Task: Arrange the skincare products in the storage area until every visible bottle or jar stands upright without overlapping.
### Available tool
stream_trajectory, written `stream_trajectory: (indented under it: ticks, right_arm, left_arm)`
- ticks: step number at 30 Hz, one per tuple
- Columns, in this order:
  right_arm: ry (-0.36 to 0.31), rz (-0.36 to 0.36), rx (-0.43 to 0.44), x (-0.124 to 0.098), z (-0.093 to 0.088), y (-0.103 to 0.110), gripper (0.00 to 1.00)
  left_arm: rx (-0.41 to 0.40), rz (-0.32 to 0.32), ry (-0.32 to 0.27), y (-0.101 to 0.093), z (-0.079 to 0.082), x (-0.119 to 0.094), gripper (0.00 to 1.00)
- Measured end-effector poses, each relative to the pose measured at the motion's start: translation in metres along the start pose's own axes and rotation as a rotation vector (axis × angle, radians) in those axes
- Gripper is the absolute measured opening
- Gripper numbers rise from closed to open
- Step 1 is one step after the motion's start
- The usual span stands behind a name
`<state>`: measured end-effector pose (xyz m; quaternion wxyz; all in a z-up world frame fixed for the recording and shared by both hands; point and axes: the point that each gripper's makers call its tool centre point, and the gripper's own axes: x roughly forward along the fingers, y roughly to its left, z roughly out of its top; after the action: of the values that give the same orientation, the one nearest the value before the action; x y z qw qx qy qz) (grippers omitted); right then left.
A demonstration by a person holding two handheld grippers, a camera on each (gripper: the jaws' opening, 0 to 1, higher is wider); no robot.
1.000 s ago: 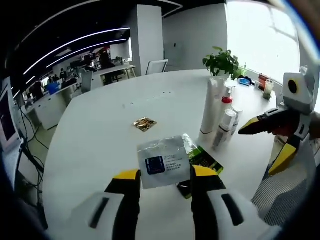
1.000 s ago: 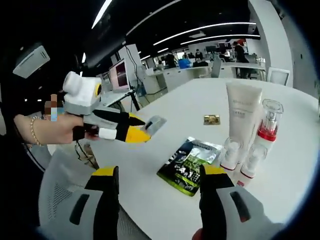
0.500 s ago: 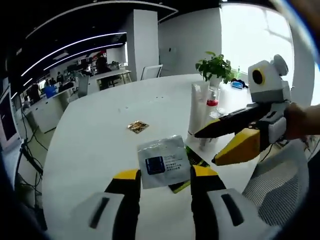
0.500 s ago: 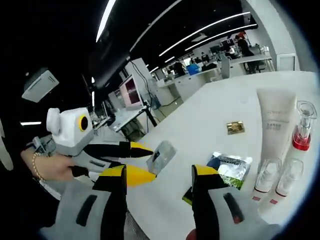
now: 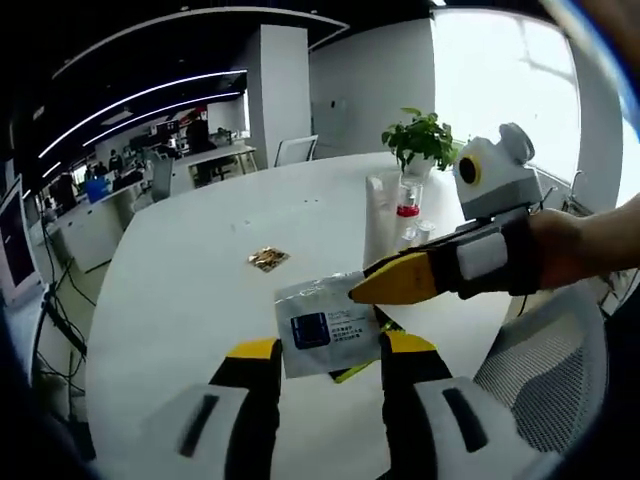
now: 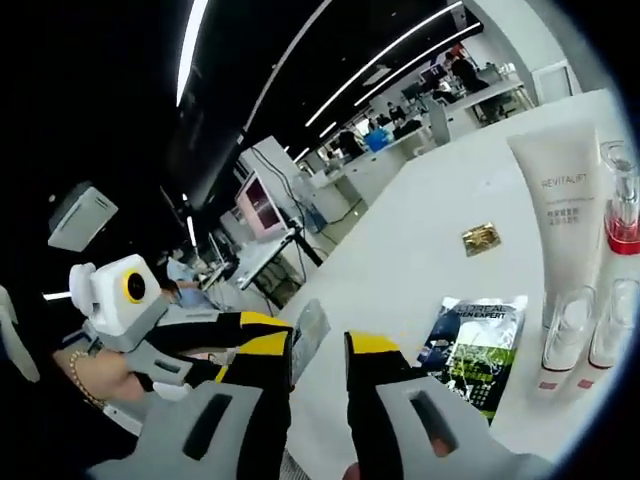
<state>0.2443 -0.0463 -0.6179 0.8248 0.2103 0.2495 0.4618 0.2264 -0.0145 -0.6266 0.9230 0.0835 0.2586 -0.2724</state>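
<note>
White table (image 5: 180,270): left tool (image 5: 325,352) grips one sachet (image 5: 325,322) (right tool (image 6: 318,350) nearly closed beside it).

White round table (image 5: 190,270) is carrying everything: a small gold packet (image 5: 267,260) is lying flat out toward the middle, well apart from the rest, and a green-and-black pouch (image 6: 474,340) is lying flat near the edge. Just beside the pouch a tall white tube (image 6: 556,200) is standing upright on its cap, with a clear pump bottle with a red collar (image 6: 622,215) next to it and two small clear bottles (image 6: 567,325) standing in front. A potted plant (image 5: 421,140) is sitting at the far side behind that cluster.
</note>
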Motion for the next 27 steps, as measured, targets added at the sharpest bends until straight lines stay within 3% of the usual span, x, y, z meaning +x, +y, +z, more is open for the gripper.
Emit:
stream_trajectory:
  ticks: [2, 4, 5, 12, 17, 21, 25, 26, 27]
  right_arm:
    - [-0.006, 0.015, 0.005, 0.001, 0.001, 0.002, 0.05]
    - [-0.029, 0.036, 0.013, 0.0, 0.005, 0.006, 0.01]
    - [-0.039, 0.065, 0.013, -0.002, 0.007, 0.011, 0.01]
    - [-0.031, 0.059, 0.003, -0.003, 0.01, 0.011, 0.01]
    - [-0.043, 0.05, 0.029, -0.006, 0.012, 0.008, 0.01]
    - [-0.042, 0.049, 0.046, -0.009, 0.013, 0.003, 0.01]
    - [-0.059, 0.084, 0.104, -0.01, 0.014, 0.009, 0.01]
    - [-0.057, 0.088, 0.107, -0.009, 0.014, 0.01, 0.01]
    - [-0.056, 0.091, 0.109, -0.009, 0.014, 0.01, 0.01]
  left_arm:
    - [0.028, 0.003, -0.003, -0.001, 0.003, -0.001, 0.39]
    - [0.043, 0.006, -0.001, -0.001, 0.004, -0.002, 0.39]
    - [0.042, 0.003, -0.003, -0.001, 0.005, -0.001, 0.39]
    - [0.035, -0.012, -0.004, -0.001, 0.006, 0.002, 0.41]
    - [0.02, -0.029, 0.025, 0.008, -0.006, 0.003, 0.46]
    - [-0.093, -0.084, 0.007, 0.011, -0.01, -0.003, 0.48]
    - [-0.247, -0.18, -0.016, 0.012, -0.013, -0.008, 0.4]
    - [-0.292, -0.185, -0.015, 0.014, -0.013, -0.01, 0.38]
    - [-0.288, -0.179, -0.02, 0.018, -0.013, -0.01, 0.37]
